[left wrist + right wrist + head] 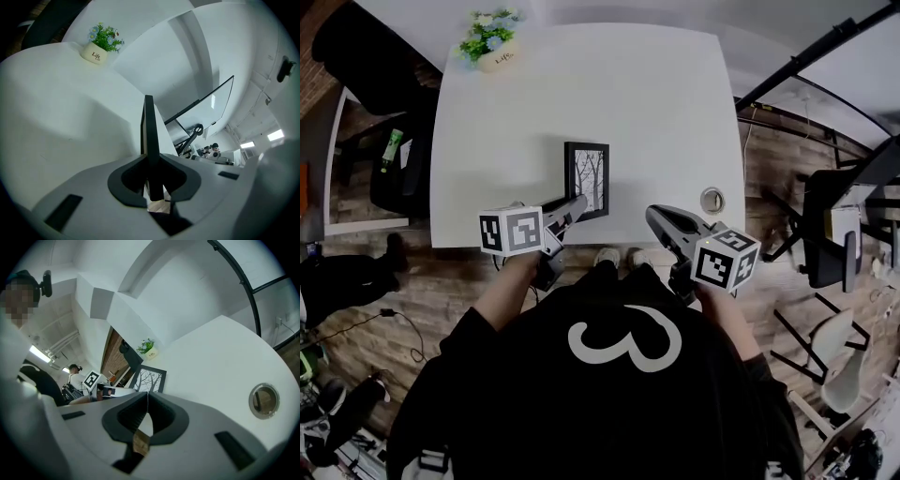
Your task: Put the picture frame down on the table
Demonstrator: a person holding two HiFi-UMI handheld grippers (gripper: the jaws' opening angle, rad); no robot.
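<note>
A black picture frame [586, 178] with a bare-tree print stands tilted near the front of the white table [656, 103]. My left gripper [578, 203] is shut on the frame's near left edge. In the left gripper view the frame [149, 133] shows edge-on, clamped between the jaws of the left gripper [150, 164]. My right gripper [657, 219] hovers over the table's front edge, to the right of the frame, shut and holding nothing. In the right gripper view its jaws meet at the right gripper [147, 397], with the frame [150, 379] beyond them.
A small pot of flowers [493, 39] sits at the table's far left corner. A round cable hole [712, 200] is near the front right edge. A dark chair [389, 141] stands left of the table, and black stands and a chair [834, 230] stand to the right.
</note>
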